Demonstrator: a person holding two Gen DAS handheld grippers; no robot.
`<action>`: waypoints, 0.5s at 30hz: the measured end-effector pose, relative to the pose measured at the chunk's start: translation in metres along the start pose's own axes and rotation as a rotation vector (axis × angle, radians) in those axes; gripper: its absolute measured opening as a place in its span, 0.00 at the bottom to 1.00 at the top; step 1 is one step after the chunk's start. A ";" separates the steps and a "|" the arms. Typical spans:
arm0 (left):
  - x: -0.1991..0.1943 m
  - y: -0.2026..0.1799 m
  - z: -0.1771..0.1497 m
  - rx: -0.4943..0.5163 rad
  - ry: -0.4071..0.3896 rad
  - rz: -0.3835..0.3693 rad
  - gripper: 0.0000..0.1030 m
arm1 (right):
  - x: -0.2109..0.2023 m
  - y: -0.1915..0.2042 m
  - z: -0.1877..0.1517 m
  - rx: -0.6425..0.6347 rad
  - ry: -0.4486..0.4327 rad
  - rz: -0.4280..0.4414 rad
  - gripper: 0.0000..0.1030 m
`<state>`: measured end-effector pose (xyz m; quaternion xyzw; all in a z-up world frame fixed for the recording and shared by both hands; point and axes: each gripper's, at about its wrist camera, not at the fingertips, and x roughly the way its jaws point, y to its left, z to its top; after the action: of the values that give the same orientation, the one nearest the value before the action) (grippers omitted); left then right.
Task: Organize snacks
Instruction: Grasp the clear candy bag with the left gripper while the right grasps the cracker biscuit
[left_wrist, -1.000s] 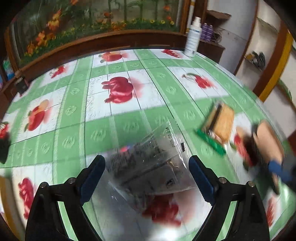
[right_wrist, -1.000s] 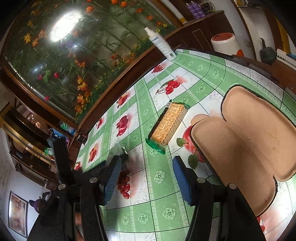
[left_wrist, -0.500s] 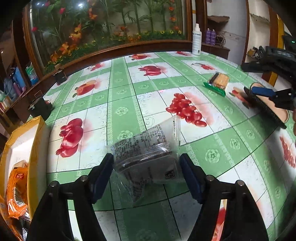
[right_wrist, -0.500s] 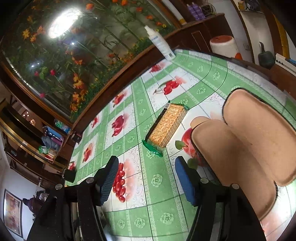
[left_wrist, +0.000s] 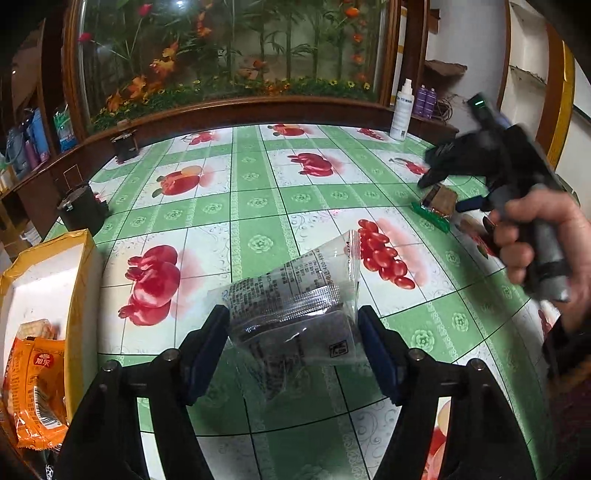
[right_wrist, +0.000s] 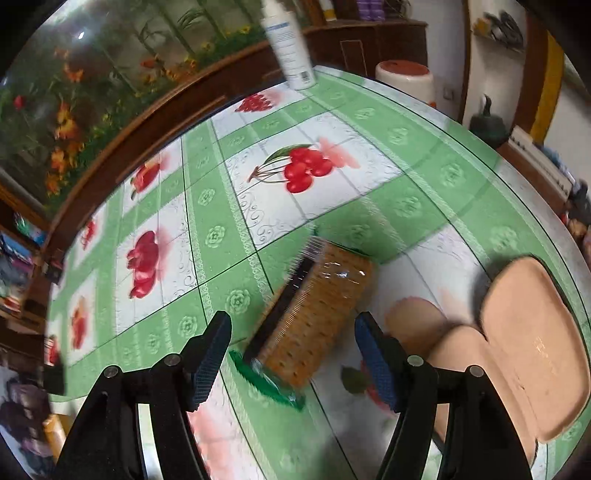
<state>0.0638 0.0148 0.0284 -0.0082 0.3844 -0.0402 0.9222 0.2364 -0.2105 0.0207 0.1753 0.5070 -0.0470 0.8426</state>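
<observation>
A clear snack packet (left_wrist: 295, 314) is clamped between the pads of the left gripper (left_wrist: 293, 343), held above the green fruit-print tablecloth (left_wrist: 258, 206). To its left, at the table edge, stands a yellow box (left_wrist: 83, 266) already holding an orange snack bag (left_wrist: 31, 384) — so sorting appears partly done. A cracker pack (right_wrist: 317, 310) lies on the cloth between the parted fingers of the right gripper (right_wrist: 293, 354), whose jaws are opening and not touching it. Both packs are yet to be boxed — an open tan case (right_wrist: 535, 332) lies just beside the crackers.
</observation>
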 end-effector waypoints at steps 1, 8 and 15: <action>0.000 0.000 0.000 -0.001 0.000 0.000 0.68 | 0.006 0.007 -0.002 -0.035 0.010 -0.043 0.71; -0.001 0.008 0.002 -0.034 -0.007 0.018 0.68 | -0.010 0.041 -0.065 -0.281 -0.011 0.050 0.54; 0.000 0.012 0.002 -0.038 -0.012 0.053 0.68 | -0.047 0.050 -0.149 -0.422 -0.035 0.237 0.53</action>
<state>0.0659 0.0264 0.0288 -0.0157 0.3795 -0.0084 0.9250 0.1013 -0.1172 0.0107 0.0528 0.4669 0.1562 0.8688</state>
